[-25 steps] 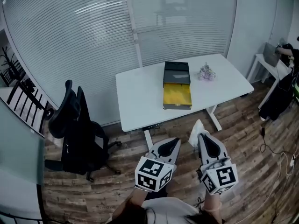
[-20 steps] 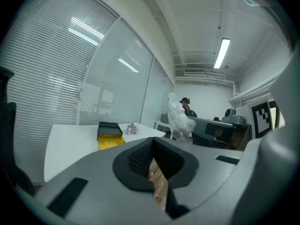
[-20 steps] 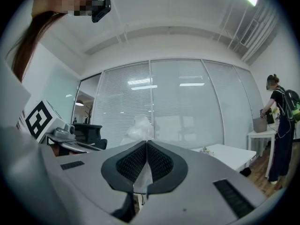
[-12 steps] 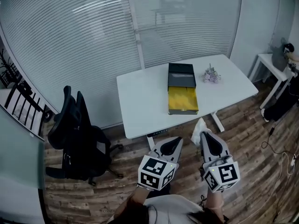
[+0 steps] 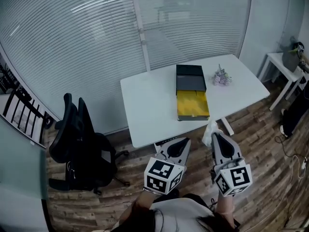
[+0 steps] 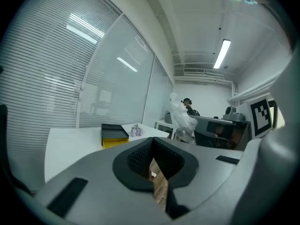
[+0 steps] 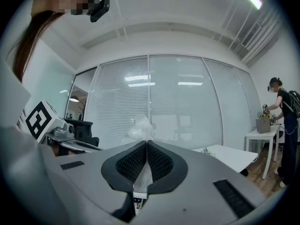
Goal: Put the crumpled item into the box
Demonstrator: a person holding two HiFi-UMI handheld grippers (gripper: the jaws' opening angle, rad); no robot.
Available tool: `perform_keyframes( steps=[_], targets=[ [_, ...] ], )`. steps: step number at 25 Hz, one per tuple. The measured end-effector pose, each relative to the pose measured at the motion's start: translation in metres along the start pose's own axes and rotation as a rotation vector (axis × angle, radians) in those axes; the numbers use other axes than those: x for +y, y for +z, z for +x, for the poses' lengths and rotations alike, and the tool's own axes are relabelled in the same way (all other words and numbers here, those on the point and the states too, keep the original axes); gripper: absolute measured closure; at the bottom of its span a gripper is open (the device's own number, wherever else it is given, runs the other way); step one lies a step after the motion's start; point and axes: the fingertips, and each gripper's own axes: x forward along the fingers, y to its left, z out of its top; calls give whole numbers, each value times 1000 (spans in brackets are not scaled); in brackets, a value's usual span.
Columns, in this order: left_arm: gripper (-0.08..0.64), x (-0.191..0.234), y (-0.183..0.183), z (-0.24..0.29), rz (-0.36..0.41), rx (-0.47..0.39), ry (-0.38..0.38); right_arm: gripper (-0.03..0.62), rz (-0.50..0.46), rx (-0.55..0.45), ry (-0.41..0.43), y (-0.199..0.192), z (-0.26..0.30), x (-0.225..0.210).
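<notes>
Crumpled white item (image 5: 208,129) sits pinched in the right gripper (image 5: 216,137), whose jaws are closed on its lower part while the bunched top stands out past the tips. The right gripper view shows the same: a thin white fold runs down between the two ribbed pads (image 7: 133,163), and the puffed, slightly see-through bulk rises above them. From the left gripper view the item (image 6: 182,117) shows as a white lump held up in the air off to the right.

The left gripper (image 5: 184,143) is held just beside the right one, at about the same height, with its jaws brought together and nothing between them; only a sliver of wood floor (image 6: 161,191) shows in the gap below the pads.

Both grippers hang over the floor, short of the near edge of the white tabletop (image 5: 149,100). On it lies the box (image 5: 193,105), open, with a yellow inside, and its black lid (image 5: 190,77) lies right behind it on the far side. A small bunch of pale flowers (image 5: 221,76) stands near the lid, to its right. A black office chair (image 5: 77,139) stands left of the tabletop, in front of the blind-covered glass wall (image 5: 72,37).
</notes>
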Motion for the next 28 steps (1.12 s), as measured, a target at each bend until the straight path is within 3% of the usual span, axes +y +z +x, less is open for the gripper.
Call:
perform_keyframes(
  steps=[12, 28],
  targets=[
    [543, 9, -2, 25, -10, 15, -2, 563, 12, 14, 3, -8, 16, -16],
    [543, 43, 15, 102, -9, 20, 88, 563, 18, 25, 83, -16, 78, -80]
  ],
)
